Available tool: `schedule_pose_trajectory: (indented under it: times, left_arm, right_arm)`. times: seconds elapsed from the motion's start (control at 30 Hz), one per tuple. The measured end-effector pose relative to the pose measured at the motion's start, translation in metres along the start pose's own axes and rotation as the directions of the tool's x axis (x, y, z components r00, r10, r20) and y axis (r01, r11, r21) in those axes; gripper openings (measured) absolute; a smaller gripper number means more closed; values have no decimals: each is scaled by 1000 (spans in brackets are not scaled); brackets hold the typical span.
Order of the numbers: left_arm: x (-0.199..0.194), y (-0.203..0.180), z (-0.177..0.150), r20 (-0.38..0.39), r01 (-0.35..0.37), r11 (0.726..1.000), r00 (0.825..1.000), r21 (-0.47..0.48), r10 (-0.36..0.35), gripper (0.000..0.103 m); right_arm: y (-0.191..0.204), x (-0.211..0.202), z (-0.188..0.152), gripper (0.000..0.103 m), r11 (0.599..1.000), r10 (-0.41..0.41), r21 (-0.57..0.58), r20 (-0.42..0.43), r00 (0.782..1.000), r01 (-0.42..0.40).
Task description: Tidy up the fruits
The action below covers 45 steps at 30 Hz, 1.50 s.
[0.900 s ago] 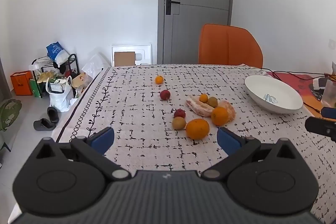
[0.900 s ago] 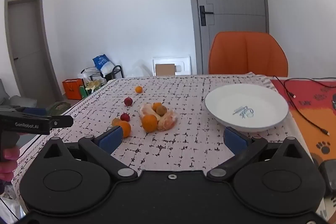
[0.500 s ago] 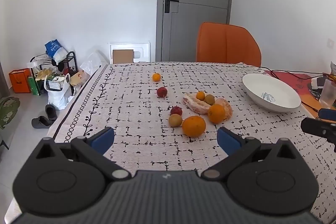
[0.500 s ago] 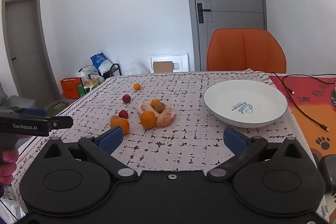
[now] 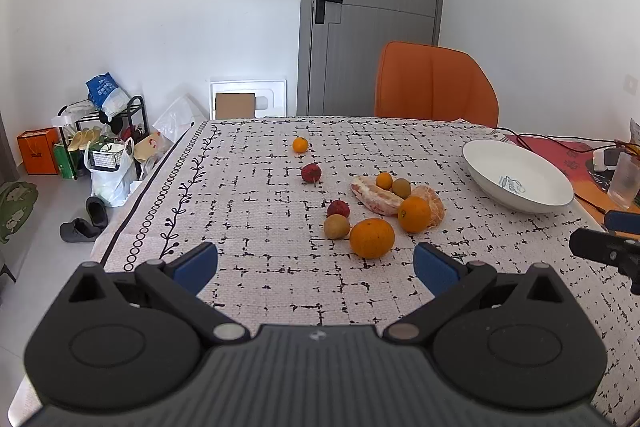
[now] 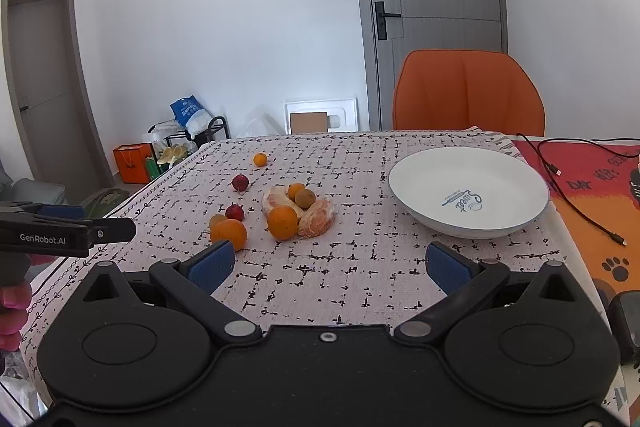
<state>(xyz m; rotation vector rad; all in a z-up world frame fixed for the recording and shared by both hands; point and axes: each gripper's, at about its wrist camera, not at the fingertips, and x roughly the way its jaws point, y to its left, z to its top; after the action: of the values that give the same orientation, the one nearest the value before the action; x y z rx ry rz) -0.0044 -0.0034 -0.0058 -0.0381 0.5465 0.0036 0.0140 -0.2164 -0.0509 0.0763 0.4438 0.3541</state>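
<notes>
On the patterned tablecloth (image 5: pixel 248 195) ahead of you, fruit lies loose: a large orange (image 5: pixel 371 238) nearest, a brown kiwi (image 5: pixel 336 227) touching-close beside it, two red fruits (image 5: pixel 338 208) behind, a peeled citrus cluster (image 6: pixel 298 207) mid-table. Your left gripper (image 5: pixel 316 263) hangs with jaws spread wide, holding nothing. Your right gripper (image 6: pixel 328 265) likewise gapes empty. White bowl (image 6: pixel 468 193) sits right of the fruit, well apart, nothing in it.
</notes>
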Motion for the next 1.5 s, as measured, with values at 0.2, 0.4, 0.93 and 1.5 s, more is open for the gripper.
schedule_pose_trajectory:
  times: [0.2, 0.4, 0.93, 1.5]
  left_arm:
    - [0, 0, 0, -1, 0, 1000, 1000, -1, 0, 103]
    - [1, -1, 1, 0, 0, 1000, 1000, 5, 0, 103]
    - [0, -2, 1, 6, -1, 1000, 1000, 7, 0, 103]
    - [-2, -3, 0, 16, 14, 1000, 1000, 8, -14, 103]
  right_arm:
    - [1, 0, -1, 103, 1000, -2, -2, -1, 1000, 2]
    - [0, 0, -1, 103, 1000, -4, 0, 1, 1000, 4]
    - [1, 0, 1, 103, 1000, 25, -7, -6, 1000, -25]
    - [1, -2, 0, 103, 1000, 5, 0, 0, 1000, -5]
